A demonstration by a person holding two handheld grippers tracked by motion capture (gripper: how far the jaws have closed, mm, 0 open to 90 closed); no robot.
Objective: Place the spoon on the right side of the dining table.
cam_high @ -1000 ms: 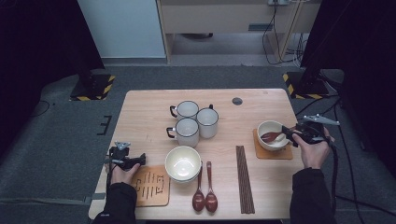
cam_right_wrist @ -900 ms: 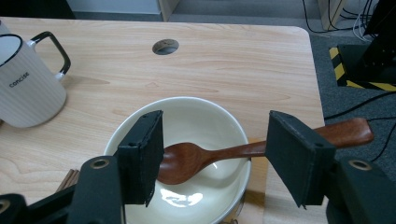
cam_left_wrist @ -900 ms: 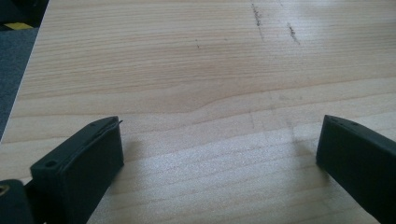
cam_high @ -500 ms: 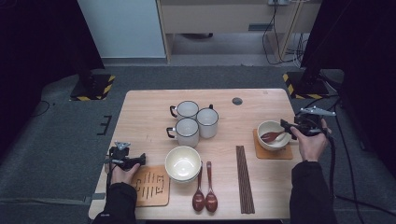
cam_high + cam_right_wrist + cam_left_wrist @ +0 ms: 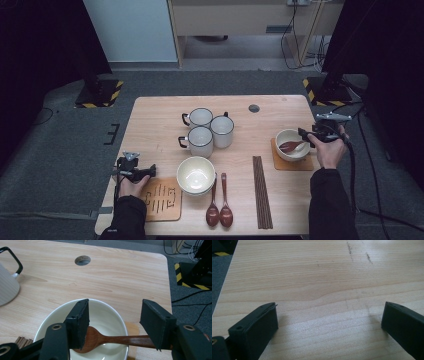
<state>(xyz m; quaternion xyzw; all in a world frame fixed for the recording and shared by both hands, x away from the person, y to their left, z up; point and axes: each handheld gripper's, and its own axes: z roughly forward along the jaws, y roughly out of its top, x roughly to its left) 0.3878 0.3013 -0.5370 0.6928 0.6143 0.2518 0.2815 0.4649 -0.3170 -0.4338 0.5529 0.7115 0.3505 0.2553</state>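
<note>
Two grippers are in hand, and the work lies at the right. The right gripper (image 5: 306, 137) hangs at the near rim of the bowl (image 5: 289, 144), which stands on a coaster (image 5: 294, 164) near the table's (image 5: 160, 115) right edge. A wooden spoon (image 5: 112, 339) lies in that bowl, its scoop on the bottom and its handle out over the rim toward the gripper. In the right gripper view the jaws stand apart and have just been closing a little; the handle passes below and between them, with no pad pressing on it.

The left gripper (image 5: 136, 171) sits low over bare wood by the table's left edge, just left of a patterned mat (image 5: 161, 200), jaws wide with nothing between them.

Handling, as judged: the spoon is light, stiff and smooth, probably lacquered, so it may twist or slide in a narrow pinch. The best hold looks to be across the straight handle just outside the rim, clear of the scoop. The bowl appears to be glazed ceramic, breakable and slippery; it may shift on the coaster if the spoon is levered against its wall.

No brand, label or readable writing is visible on any item; the mat carries line cut-outs, not legible as text.
</note>
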